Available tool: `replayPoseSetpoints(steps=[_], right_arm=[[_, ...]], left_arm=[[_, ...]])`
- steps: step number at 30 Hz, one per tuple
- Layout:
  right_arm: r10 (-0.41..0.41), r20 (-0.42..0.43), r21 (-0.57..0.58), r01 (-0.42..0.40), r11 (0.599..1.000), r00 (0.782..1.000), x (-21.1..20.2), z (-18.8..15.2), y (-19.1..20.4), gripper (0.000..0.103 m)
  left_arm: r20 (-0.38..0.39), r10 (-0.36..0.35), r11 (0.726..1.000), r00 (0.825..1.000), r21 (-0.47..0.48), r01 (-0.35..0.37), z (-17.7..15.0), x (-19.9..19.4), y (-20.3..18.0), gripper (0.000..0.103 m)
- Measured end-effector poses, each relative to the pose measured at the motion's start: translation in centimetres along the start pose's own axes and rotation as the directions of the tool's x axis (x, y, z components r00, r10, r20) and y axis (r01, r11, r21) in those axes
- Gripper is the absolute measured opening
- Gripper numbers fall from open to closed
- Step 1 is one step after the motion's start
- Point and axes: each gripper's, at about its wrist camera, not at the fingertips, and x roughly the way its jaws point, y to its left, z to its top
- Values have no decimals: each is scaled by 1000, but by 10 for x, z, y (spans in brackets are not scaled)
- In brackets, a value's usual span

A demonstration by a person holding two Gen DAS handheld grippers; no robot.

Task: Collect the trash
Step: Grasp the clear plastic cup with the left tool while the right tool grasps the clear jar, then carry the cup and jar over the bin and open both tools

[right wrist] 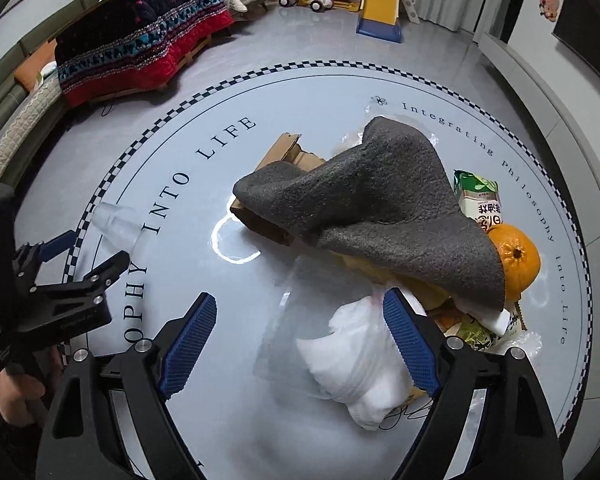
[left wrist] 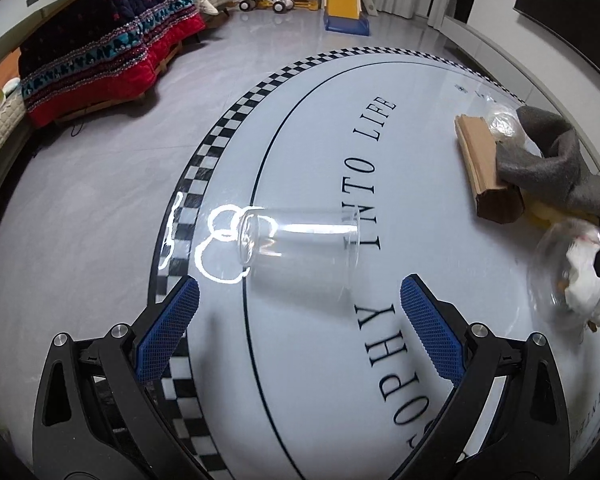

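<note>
**Both grippers wide over round tabletop, trash ahead**

Left gripper (left wrist: 300, 300): spread wide, blue pads (left wrist: 168, 328) clear of everything, nothing between them. Just ahead, a clear cup (left wrist: 300, 248) on its side, mouth toward the lettering, base toward the checkered rim (left wrist: 204, 152). Near that rim, so little tabletop (left wrist: 320, 360) to the cup's left; bare white surface to its right as far as the pile. Further right: a folded cardboard piece (left wrist: 484, 168), a grey cloth (left wrist: 556, 164) draped over its far end, and a clear plastic bag (left wrist: 572, 280) with white tissue, blurred, at the frame's edge.

Right gripper (right wrist: 296, 328): also spread wide, gripping nothing. White tissue (right wrist: 360, 364) inside clear plastic lies at the right pad (right wrist: 408, 344); whether it touches cannot be told. Left pad over bare tabletop. Beyond, the grey cloth (right wrist: 380, 200) covering the cardboard (right wrist: 288, 152) and part of the pile. At the cloth's right edge, an orange (right wrist: 516, 260), with a green carton (right wrist: 478, 196) just behind it; more wrappers (right wrist: 484, 332) beneath, partly hidden. Open surface between cloth and cup, and left of the tissue.

In the right wrist view, left gripper (right wrist: 96, 248) at the tabletop's left side, cup (right wrist: 116, 224) between its spread fingers, untouched. Past the rim, grey floor (left wrist: 120, 200) open all round; a quilt-covered low table (left wrist: 108, 44) and a toy slide (left wrist: 344, 0) well apart.
</note>
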Motion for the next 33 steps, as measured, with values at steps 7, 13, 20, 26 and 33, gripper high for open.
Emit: replayPoseSetpoints(steps=[7,13,20,26,33], right_arm=[[24,-32,20,-24,1000,999,-1,1,-9,86],[5,-67,-21,-6,1000,998,8,-6,1,86],[66,-57,26,-65,998,996,-1,-13,-4,64],[189,4,85,-189,978,982,-36,-18,-10,64],[249,50,48,-251,967,967,-72,-34,16,64]], left_arm=[[14,-15,1000,1000,-12,16,17,20,0,60],[8,-44,999,999,-4,44,9,12,-5,60],[21,-55,998,998,-1,55,-3,-15,-5,60],[57,-57,998,997,8,57,-16,-51,-8,60],[99,-47,999,994,11,46,-44,-100,-7,60]])
